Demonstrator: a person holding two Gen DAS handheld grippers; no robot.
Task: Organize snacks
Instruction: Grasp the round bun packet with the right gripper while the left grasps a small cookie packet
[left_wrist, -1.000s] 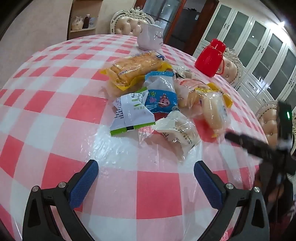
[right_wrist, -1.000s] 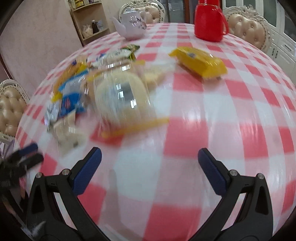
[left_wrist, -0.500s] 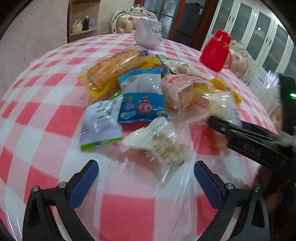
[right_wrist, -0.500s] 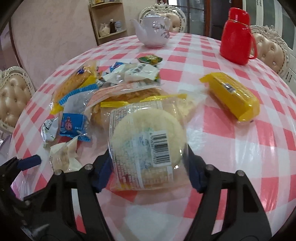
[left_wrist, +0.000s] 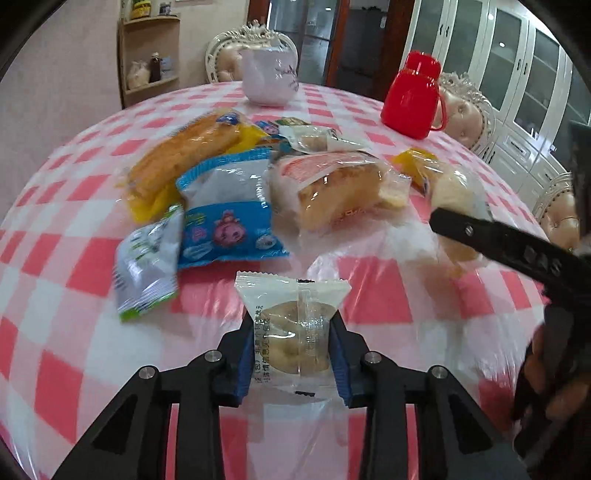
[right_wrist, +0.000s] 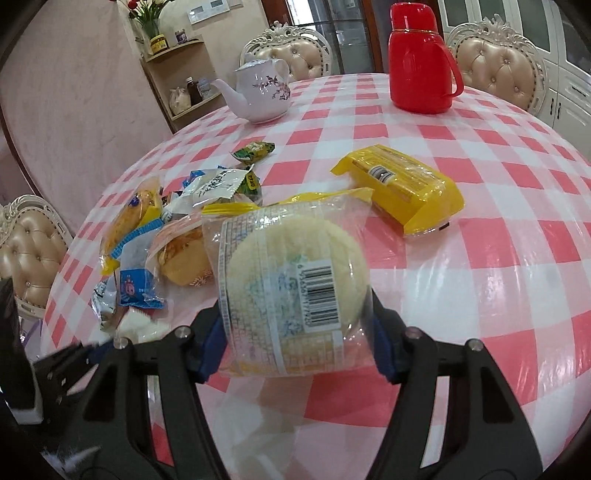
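Left view: the left tongs (left_wrist: 295, 354) grip a small pastry packet (left_wrist: 291, 328) above the near counter (left_wrist: 55, 229); a blue bag (left_wrist: 225, 214) and bread (left_wrist: 332, 192) lie farther off.

Right view: the right tongs (right_wrist: 295, 332) clamp a round cake (right_wrist: 291, 280) over the counter (right_wrist: 498, 258); a yellow pack (right_wrist: 402, 188) lies far right, a teapot (right_wrist: 262, 92) beyond.

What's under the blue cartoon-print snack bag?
The blue cartoon-print snack bag overlaps the yellow-wrapped bread behind and the green-white sachet in front. What is beneath its middle is hidden.
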